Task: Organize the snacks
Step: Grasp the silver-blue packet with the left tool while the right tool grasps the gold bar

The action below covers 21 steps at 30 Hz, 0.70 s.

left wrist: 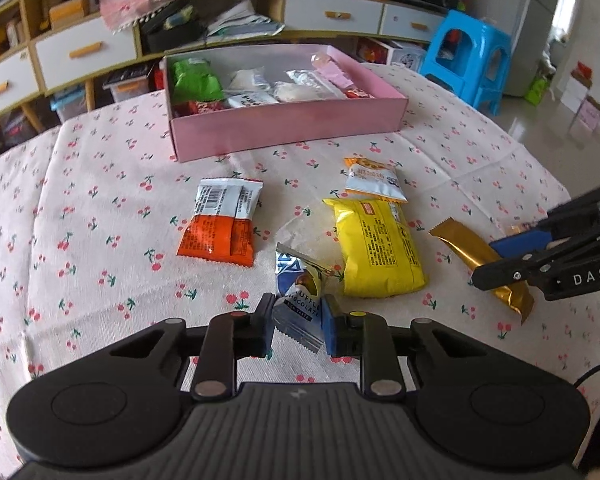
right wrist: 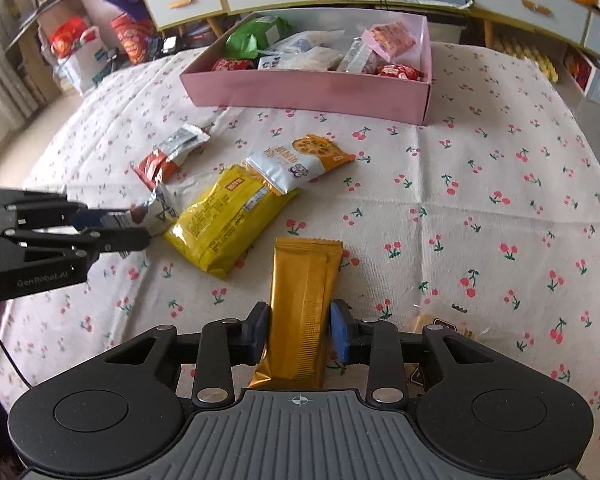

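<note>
Your left gripper pinches the small blue-and-silver chocolate packet, your right gripper clamps the gold foil bar, both low over the tablecloth, ready for the pink cardboard box beyond.

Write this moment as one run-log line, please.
left gripper: shut on truffle chocolate | right gripper: shut on gold bar | pink box: part-filled
</note>
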Tool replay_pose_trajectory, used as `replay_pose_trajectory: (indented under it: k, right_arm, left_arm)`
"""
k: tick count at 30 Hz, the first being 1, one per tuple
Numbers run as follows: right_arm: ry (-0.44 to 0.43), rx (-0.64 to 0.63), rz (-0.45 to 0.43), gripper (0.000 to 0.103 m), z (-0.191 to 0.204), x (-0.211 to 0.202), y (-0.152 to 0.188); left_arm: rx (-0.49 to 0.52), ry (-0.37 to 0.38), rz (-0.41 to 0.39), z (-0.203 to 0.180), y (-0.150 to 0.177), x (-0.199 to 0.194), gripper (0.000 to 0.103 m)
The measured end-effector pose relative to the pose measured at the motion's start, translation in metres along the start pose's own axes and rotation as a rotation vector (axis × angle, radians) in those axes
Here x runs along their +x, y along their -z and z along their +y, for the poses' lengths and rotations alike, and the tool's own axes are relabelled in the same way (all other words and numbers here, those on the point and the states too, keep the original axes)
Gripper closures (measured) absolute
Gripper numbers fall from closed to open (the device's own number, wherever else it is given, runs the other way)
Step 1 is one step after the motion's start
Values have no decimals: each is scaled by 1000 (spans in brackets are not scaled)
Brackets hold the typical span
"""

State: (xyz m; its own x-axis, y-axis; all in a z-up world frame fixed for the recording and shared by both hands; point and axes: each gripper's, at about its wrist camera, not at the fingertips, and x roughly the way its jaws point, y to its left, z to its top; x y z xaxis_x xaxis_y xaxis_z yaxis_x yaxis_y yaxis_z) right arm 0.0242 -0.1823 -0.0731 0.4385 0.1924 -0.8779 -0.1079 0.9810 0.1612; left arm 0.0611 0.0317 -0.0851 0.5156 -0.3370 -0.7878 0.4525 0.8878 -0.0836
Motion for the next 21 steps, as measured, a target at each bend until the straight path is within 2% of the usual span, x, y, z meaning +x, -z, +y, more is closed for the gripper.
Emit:
replay_pose_trajectory:
  k: [21]
  right_arm:
    - [-43, 156, -55, 72, -13, -20, -30]
  left_arm:
    - [-121, 30, -45, 3, -25, -11, 81]
